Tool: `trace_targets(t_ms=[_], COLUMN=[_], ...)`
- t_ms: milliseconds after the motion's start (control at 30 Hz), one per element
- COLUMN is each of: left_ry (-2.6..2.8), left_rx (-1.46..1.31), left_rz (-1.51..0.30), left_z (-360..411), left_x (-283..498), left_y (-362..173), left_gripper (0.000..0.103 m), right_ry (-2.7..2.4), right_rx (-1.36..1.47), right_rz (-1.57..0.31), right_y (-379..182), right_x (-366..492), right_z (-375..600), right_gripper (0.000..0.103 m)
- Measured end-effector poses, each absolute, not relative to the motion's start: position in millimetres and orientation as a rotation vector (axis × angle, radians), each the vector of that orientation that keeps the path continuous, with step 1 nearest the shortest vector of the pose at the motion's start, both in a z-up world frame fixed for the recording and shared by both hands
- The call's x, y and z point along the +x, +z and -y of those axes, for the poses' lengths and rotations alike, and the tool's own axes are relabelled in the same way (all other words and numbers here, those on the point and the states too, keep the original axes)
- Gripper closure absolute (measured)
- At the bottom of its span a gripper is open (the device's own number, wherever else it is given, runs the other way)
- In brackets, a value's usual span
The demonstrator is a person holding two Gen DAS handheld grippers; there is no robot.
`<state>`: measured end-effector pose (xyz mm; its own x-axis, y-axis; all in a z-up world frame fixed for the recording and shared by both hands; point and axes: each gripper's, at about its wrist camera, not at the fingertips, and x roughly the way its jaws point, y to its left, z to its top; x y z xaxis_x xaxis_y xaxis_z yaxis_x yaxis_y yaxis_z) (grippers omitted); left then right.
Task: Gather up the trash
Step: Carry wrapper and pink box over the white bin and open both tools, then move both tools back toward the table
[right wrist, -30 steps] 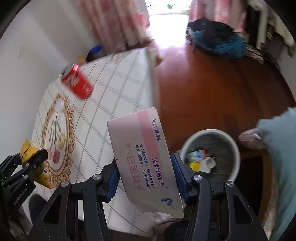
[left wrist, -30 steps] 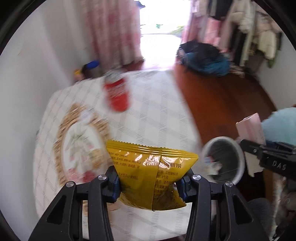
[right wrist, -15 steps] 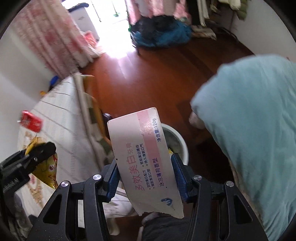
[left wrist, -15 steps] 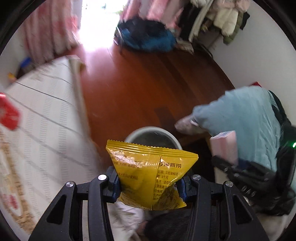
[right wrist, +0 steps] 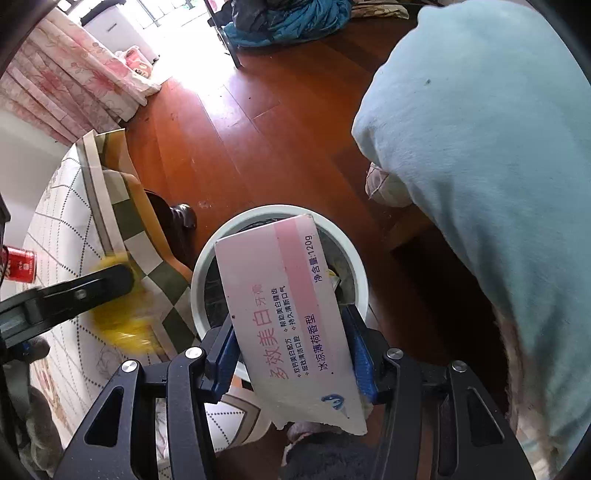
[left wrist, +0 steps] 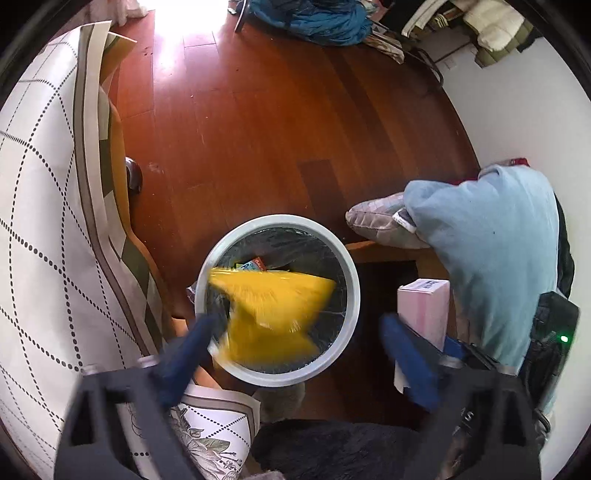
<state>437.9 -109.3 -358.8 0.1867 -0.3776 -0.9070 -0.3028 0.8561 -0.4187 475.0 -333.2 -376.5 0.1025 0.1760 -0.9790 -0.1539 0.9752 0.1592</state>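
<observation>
My left gripper (left wrist: 295,347) is open, its blue pads spread wide above the white round trash bin (left wrist: 351,280). The yellow snack bag (left wrist: 273,314) is blurred, loose between the pads and over the bin's mouth. My right gripper (right wrist: 291,354) is shut on a pink-and-white toothpaste box (right wrist: 284,314) and holds it over the same bin (right wrist: 354,254). The box also shows in the left wrist view (left wrist: 424,310). A red can (right wrist: 18,264) stands on the table at far left.
The table with a checked cloth (left wrist: 40,229) hangs left of the bin. A person's light blue sleeve (right wrist: 491,166) fills the right. A grey slipper (left wrist: 384,225) rests on the wooden floor (left wrist: 258,122). Blue clothes (left wrist: 314,18) lie at the back.
My left gripper swung from the table to over the bin and opened, letting go of the yellow bag. My right gripper moved over the bin, still holding the box.
</observation>
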Motion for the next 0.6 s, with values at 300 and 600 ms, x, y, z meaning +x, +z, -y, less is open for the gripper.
trace_targets(t_ms=[300,600], left_ry=[0.069,0.178], left_rx=[-0.493,-0.335], left_rz=[-1.351,-1.263], left_z=[92.6,96.7], left_x=[414.7,368.5], left_y=[-334.5,-291.2], left_gripper=[0.004,0.004], right_ry=[0.23,0.219], right_rx=[-0.008,-0.089], right_rz=[-1.407,-1.344], right_y=[-367.8,-325.7], right_x=[470.6,441.6], right_z=[329.9,323.1], right_gripper=[0.007,0.003])
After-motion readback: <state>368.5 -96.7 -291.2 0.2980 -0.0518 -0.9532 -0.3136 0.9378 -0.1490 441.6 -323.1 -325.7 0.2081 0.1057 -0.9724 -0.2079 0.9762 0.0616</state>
